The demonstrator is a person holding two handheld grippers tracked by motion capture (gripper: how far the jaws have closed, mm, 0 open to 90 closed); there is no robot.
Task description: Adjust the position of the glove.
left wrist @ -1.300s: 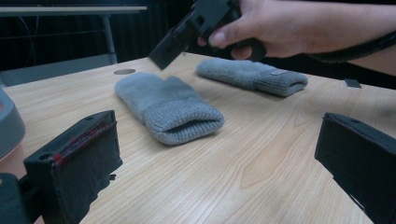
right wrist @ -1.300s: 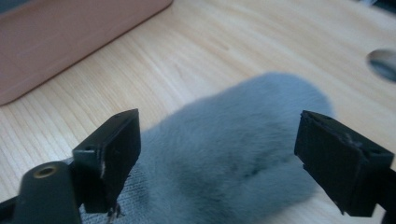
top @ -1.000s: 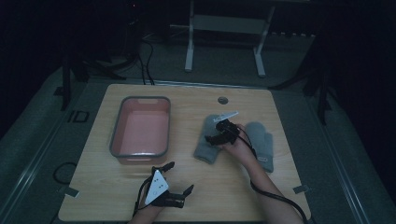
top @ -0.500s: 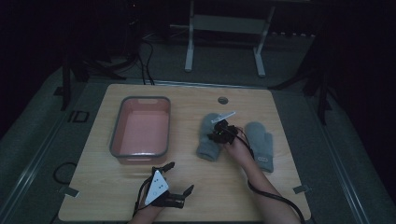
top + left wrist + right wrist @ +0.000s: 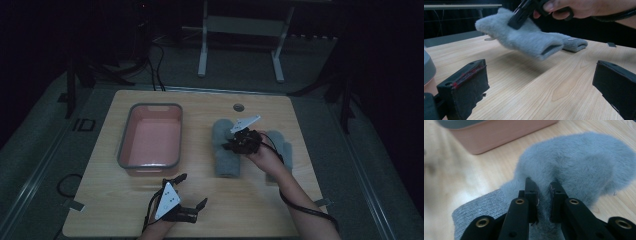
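Between the fingers of the right gripper [image 5: 541,186] a fold of the fluffy grey mitten [image 5: 579,167] is pinched tight, the fabric bunched up in the narrow gap. These fingers have just been closing, and now they clamp the mitten near its middle. In the left gripper view the mitten [image 5: 524,37] hangs from that grip partly clear of the worktop [image 5: 529,82], its open cuff pointing toward the camera and a shadow lying under it. A second grey mitten [image 5: 574,43] lies flat just behind it; in the high view this one [image 5: 285,155] sits to the right of the person's right hand [image 5: 262,152]. Left of the held mitten, well apart from it, a pink tub with a grey rim [image 5: 150,142] stands on the wood. At the near edge of the worktop the left gripper [image 5: 187,192] rests with its fingers spread wide, nothing between them.
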